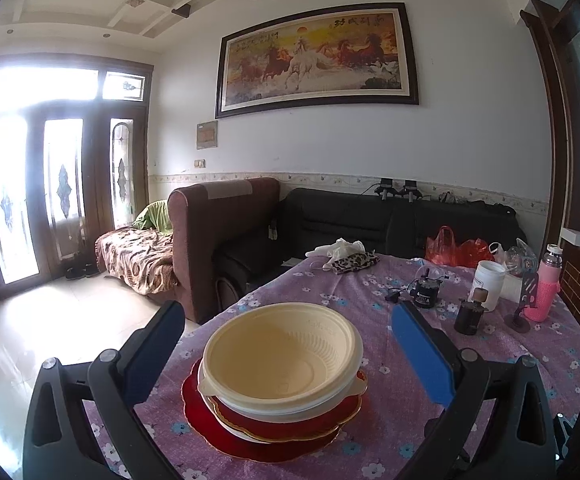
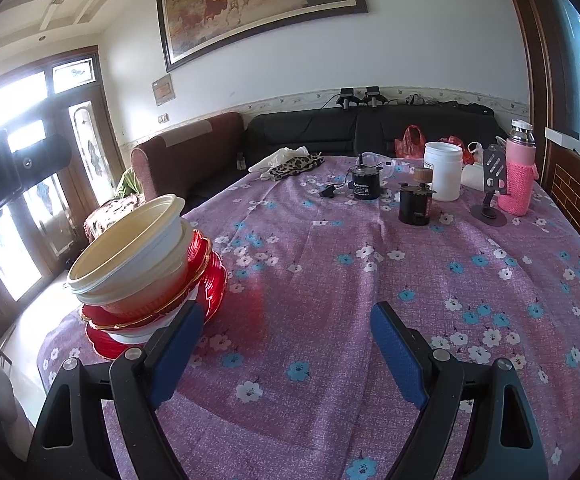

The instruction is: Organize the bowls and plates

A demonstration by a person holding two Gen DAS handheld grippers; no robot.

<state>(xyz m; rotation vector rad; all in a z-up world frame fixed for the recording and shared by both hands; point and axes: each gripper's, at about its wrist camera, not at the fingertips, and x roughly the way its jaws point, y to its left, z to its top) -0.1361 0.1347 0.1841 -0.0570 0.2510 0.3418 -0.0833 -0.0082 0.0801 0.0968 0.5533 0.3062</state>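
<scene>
Near the table's door-side edge stands the stack (image 1: 278, 380): a wide red plate (image 1: 210, 436) at the bottom, a smaller red gold-rimmed plate (image 1: 310, 424) on that, then white bowls nested upward, with a cream bowl (image 1: 282, 352) on top. From the right wrist view the stack (image 2: 146, 276) appears to lean a little toward the door, though the fisheye lens may be exaggerating this.

The left gripper (image 1: 286, 356) has its jaws spread wide, one finger on either side of the stack, and neither pad touches the bowls or plates. The right gripper (image 2: 286, 340) also has its jaws apart and holds nothing; it hangs over bare tablecloth (image 2: 370, 280) just beside the stack, its left finger close to the red plate's rim.

Judging by this layout, the task looks nearly or fully done: every plate and bowl visible is already gathered into one pile, larger pieces below and smaller above. No loose plate or bowl shows anywhere else on the cloth. What may remain is squaring the stack so the bowls sit centred, or shifting it further from the table edge; the left gripper is placed well for either.

Well beyond the stack, at the far side, sit a white jar (image 2: 443, 172), a pink bottle (image 2: 518, 172), a phone stand (image 2: 490, 196), two small dark devices (image 2: 364, 186) and a folded cloth (image 2: 290, 164). None of these belongs to the task.
</scene>
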